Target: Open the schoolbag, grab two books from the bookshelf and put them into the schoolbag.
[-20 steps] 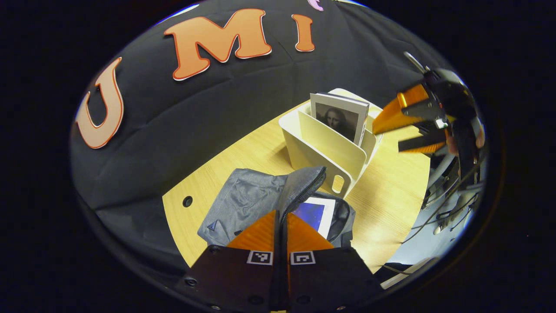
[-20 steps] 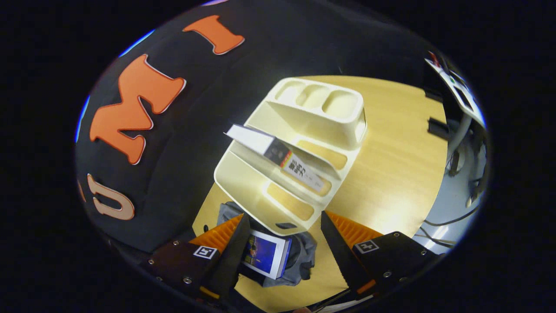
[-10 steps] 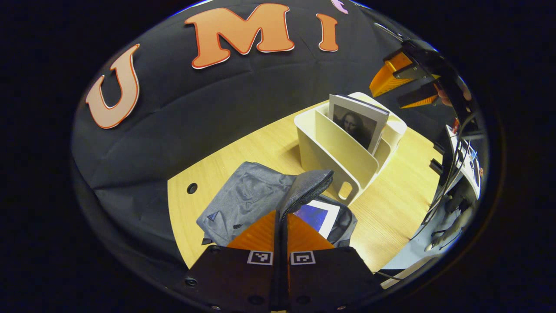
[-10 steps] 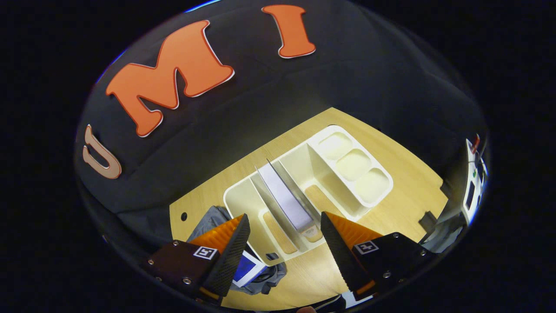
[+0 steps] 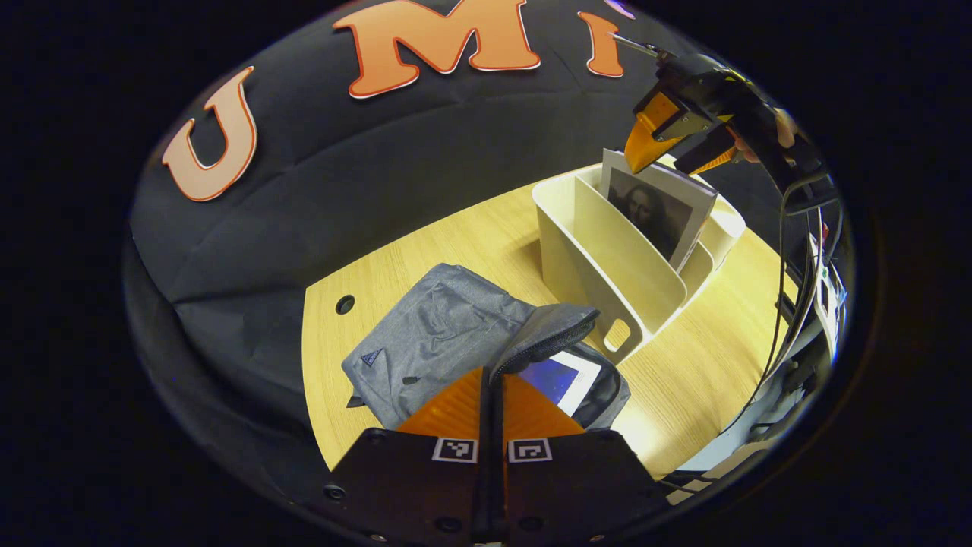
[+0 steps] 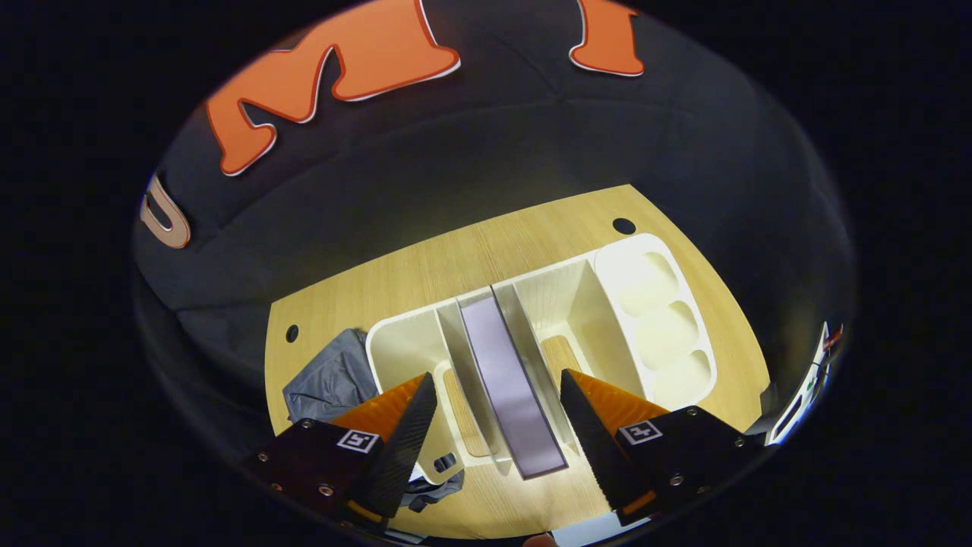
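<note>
Left hand-held gripper [image 5: 492, 380]: fingers closed, pinching the raised flap of the grey schoolbag [image 5: 448, 334] on the table [image 5: 463, 243]; blue-covered book [image 5: 558, 377] lies inside. Right hand-held gripper [image 6: 497, 414]: fingers spread wide, poised above the portrait book [image 6: 510, 387], standing upright in the cream bookshelf [image 6: 645, 304] beside the bag.

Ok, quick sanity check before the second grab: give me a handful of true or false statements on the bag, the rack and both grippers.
1. The schoolbag is zipped shut. False: its flap is lifted and a book lies inside.
2. The left gripper is shut on the flap's edge. True.
3. The right gripper is shut on the standing book. False: it is open, fingers either side above the book.
4. The bookshelf holds one upright book. True.
5. The bookshelf lies toppled. False: it stands upright on the table.
</note>
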`<state>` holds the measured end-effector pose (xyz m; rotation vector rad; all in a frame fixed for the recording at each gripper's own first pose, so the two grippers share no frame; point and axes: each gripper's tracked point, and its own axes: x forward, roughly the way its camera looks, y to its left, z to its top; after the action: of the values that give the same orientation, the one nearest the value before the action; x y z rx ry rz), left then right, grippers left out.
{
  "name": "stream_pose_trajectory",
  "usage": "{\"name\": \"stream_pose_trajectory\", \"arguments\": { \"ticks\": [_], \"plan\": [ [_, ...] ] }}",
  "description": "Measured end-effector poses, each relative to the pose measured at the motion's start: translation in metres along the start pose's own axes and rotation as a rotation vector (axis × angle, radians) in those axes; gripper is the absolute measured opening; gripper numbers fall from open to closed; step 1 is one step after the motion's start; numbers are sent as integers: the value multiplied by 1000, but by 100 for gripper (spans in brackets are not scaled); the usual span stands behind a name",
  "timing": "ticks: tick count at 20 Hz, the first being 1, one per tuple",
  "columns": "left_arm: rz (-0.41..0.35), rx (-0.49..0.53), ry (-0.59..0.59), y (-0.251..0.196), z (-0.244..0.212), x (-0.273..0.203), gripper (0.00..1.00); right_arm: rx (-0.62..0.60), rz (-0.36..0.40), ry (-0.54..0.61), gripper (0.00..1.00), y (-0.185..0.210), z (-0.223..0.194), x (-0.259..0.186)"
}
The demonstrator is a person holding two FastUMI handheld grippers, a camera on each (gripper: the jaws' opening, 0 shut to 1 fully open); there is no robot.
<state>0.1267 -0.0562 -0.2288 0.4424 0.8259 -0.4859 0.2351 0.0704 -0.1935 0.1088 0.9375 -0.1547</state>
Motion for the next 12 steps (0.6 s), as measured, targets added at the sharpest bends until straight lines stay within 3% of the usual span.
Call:
{"name": "stream_pose_trajectory", "arguments": {
  "ticks": [6,8,10,11,12],
  "plan": [
    [44,4,24,-3,0,6,1,-40,-20,87,98,-7,-13,29],
    [50,1,27,-4,-1,7,1,-42,-21,99,93,-7,-14,34],
    [55,-2,30,-4,-3,7,1,-44,-24,105,78,-8,-17,39],
    [58,-1,31,-3,-4,7,1,-43,-23,101,66,-8,-17,42],
    [57,-2,30,-3,-3,6,1,-39,-18,97,47,-6,-18,44]
  ]
}}
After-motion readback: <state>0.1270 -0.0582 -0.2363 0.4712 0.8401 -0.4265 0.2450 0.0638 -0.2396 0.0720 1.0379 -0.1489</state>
